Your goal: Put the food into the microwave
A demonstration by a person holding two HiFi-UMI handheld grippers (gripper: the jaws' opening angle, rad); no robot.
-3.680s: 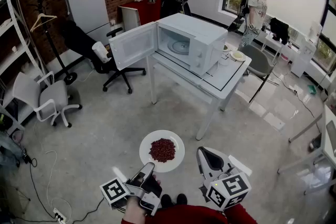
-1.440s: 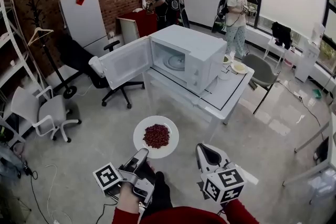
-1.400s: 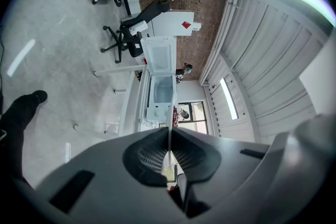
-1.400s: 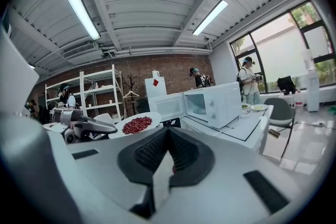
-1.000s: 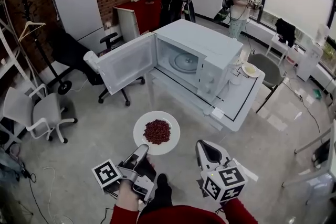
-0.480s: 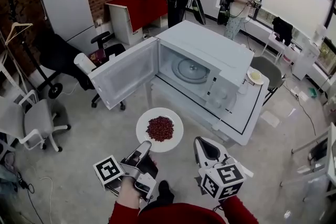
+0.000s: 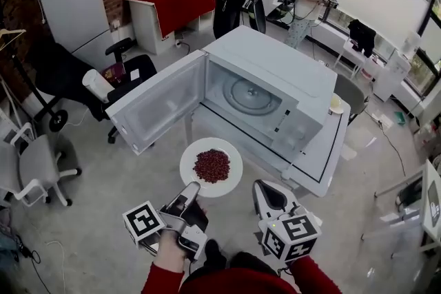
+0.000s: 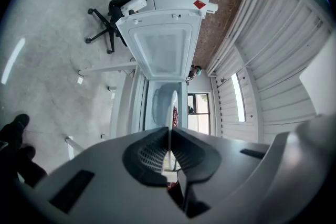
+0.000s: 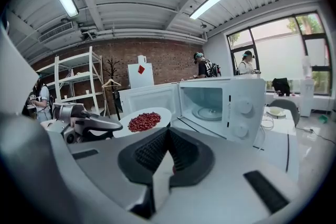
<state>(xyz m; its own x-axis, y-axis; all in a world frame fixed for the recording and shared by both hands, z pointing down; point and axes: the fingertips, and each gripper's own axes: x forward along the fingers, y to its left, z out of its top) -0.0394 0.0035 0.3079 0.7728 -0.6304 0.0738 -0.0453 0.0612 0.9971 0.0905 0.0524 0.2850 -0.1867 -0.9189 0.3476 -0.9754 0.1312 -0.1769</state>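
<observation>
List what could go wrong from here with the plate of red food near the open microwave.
The left hand-held gripper pinches the plate only at its near rim, so it could tip and spill the red food. The plate might clip the microwave or its open door going in.

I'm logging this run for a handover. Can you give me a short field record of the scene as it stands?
microwave: on the table, door swung open, turntable bare
plate: carries a heap of red food, in front of the microwave, not yet inside
left tool: shut on the plate's rim
right tool: shut, empty
</observation>
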